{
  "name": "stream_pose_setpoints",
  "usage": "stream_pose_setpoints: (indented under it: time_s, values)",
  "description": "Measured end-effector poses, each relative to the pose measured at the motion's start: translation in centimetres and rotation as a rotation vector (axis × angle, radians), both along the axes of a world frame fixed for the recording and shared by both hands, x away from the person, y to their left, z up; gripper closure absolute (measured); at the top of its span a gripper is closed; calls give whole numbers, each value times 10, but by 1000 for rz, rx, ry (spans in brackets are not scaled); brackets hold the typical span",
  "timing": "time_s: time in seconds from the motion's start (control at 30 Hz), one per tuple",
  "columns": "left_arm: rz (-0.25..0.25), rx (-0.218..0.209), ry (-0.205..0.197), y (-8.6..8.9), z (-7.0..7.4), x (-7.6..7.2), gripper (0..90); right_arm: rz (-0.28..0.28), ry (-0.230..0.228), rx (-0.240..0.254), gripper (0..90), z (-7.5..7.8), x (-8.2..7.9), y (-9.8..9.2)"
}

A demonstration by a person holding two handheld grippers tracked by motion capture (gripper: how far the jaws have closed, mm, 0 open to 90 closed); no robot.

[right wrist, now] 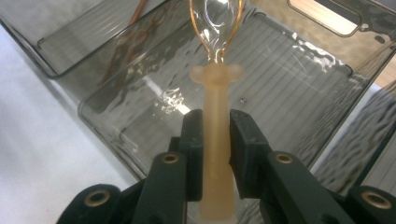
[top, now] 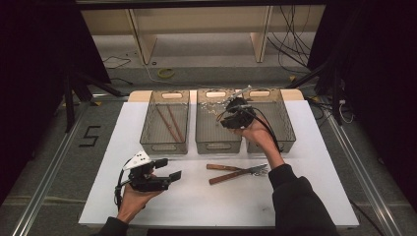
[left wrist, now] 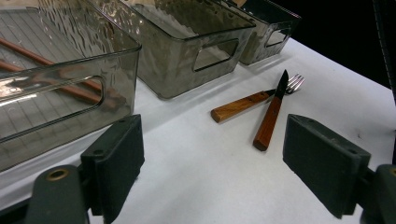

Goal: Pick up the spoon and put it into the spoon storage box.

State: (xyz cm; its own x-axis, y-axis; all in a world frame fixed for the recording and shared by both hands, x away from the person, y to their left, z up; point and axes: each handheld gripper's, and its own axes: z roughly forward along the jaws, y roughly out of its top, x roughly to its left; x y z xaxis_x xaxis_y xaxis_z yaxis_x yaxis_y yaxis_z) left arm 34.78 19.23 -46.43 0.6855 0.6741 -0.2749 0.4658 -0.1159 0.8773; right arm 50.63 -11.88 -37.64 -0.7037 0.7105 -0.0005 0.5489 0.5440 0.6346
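Fingers (right wrist: 194, 154) of the right gripper (right wrist: 216, 140) pinch a spoon (right wrist: 215, 135) above the middle bin (top: 218, 143). Left gripper (left wrist: 212, 154) rests spread wide near a fork (left wrist: 250, 100) and knife (left wrist: 272, 114) on the table (top: 221, 196).

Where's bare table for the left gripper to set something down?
Bare mat runs along the near edge, in front of the fork and knife. The strip between the left bin and the mat's left edge is free too. It is crowded at the far side, where three bins stand side by side.

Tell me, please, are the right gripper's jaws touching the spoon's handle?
Touching: the right gripper view shows the right gripper clamped on the spoon, no gap.
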Motion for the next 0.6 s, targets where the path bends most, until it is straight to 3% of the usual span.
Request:
stream_pose_setpoints:
  time_s: [0.6]
  values:
    - [-3, 2, -1, 0, 0, 1, 198, -44, 25, -2, 768, -8, 23, 12]
